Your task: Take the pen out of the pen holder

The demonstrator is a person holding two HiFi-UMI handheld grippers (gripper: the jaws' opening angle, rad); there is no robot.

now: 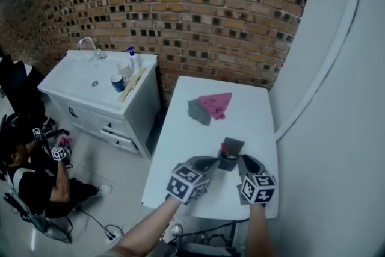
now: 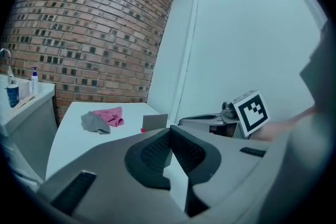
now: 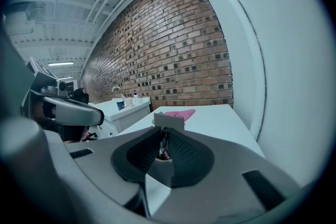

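White tabletop (image 1: 192, 123) mostly bare, just pink and grey cloths (image 1: 210, 106) at the far end, well apart from the action. Left hand-held gripper (image 1: 212, 161) parked right against the near side of the grey pen holder (image 1: 231, 147), jaws together, looks like bracing it. Right hand-held gripper (image 3: 163, 139) over the holder's mouth, clamped on the thin pen (image 3: 164, 150), lower end apparently down inside the holder. Best bet from here: pull straight up along the pen's own line, no tilting, no levering the holder over. Hold the left one firm till the tip clears the rim. Don't loosen the pinch, since a skinny pen probably slips easily.
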